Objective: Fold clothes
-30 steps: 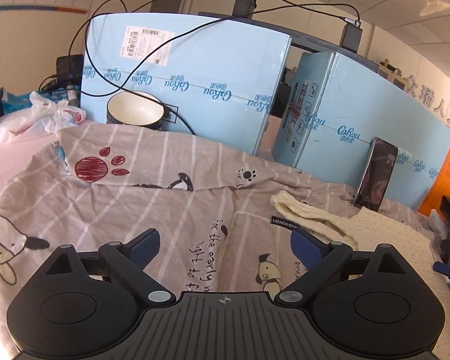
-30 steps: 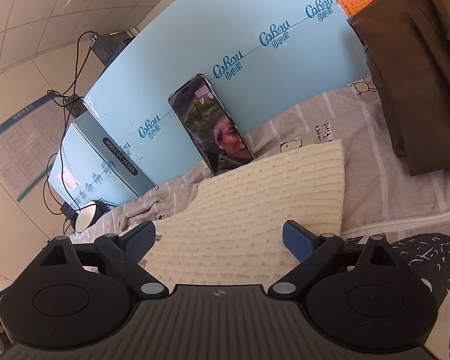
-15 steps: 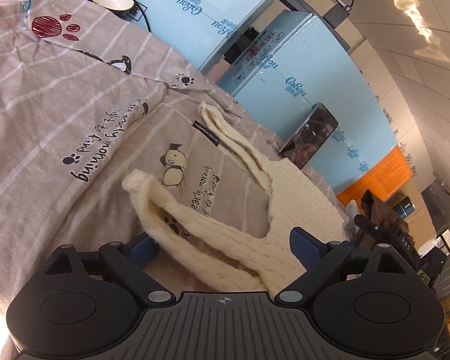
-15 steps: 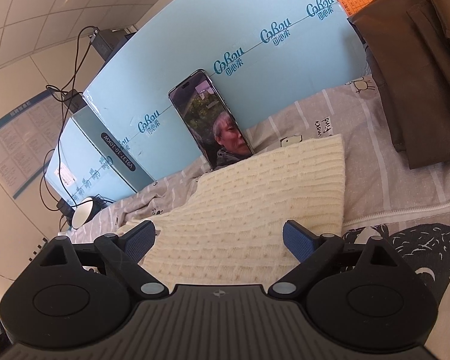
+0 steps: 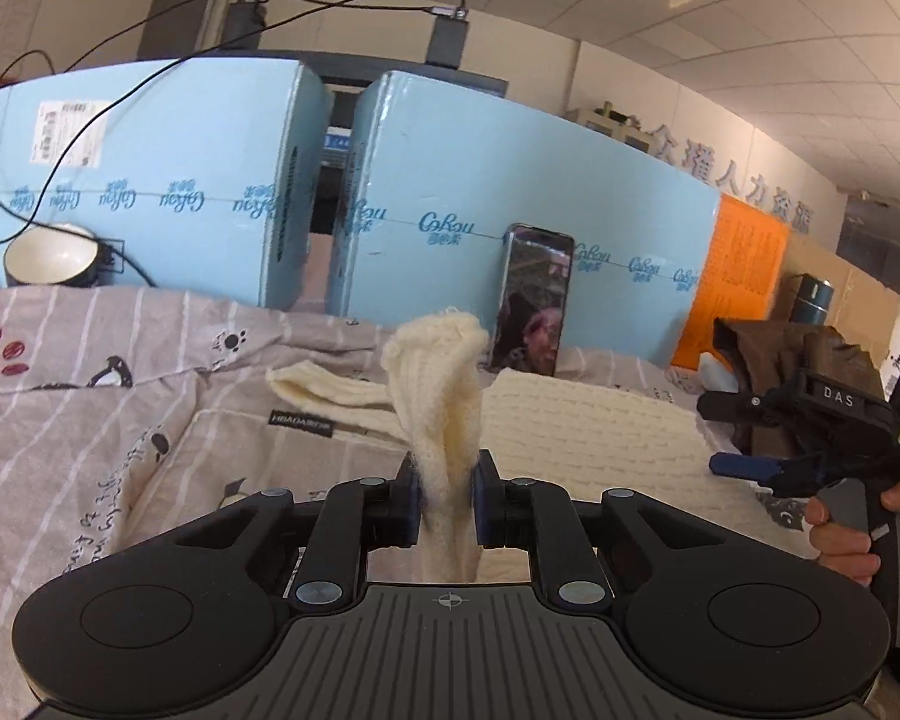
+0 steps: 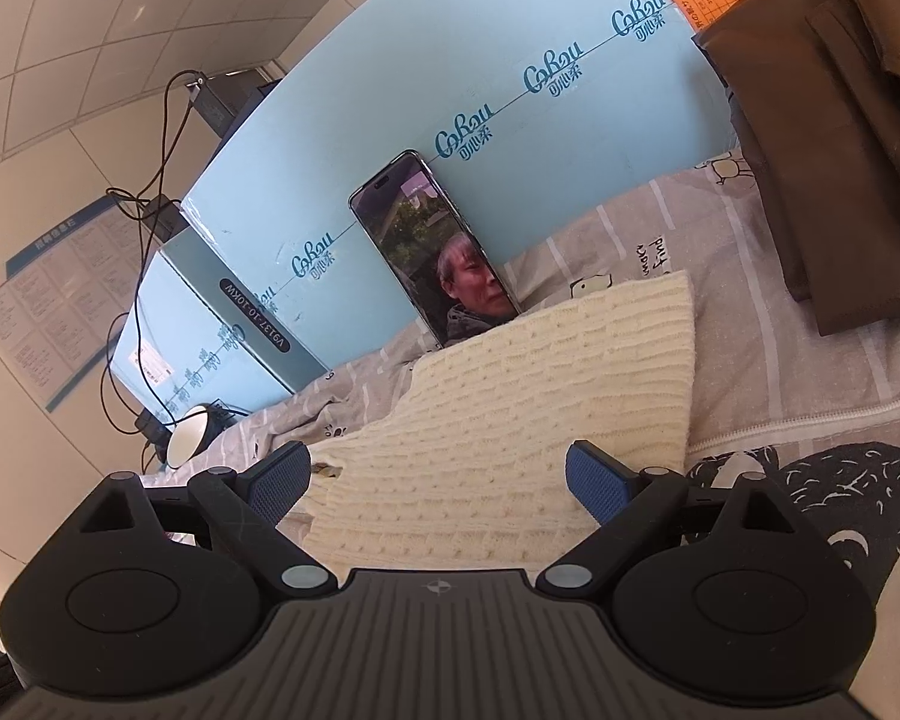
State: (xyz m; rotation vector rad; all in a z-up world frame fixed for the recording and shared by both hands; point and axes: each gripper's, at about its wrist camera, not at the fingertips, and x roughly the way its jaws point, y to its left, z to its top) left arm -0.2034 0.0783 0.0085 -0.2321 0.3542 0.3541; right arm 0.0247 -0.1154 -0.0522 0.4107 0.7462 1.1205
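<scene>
Pinching one strap (image 5: 435,396) of the cream knit top (image 5: 588,426) on the printed bedsheet (image 5: 120,420), my left claw (image 5: 445,501) risked dragging it askew while my right claw (image 6: 438,480) hovered spread above its body, near the propped phone (image 6: 432,246).

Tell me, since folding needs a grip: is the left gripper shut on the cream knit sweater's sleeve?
Shut: left gripper pinches the cream knit sleeve.

Sweater (image 6: 510,420) lies on bedsheet (image 6: 780,360), before propped phone (image 6: 432,246).
</scene>
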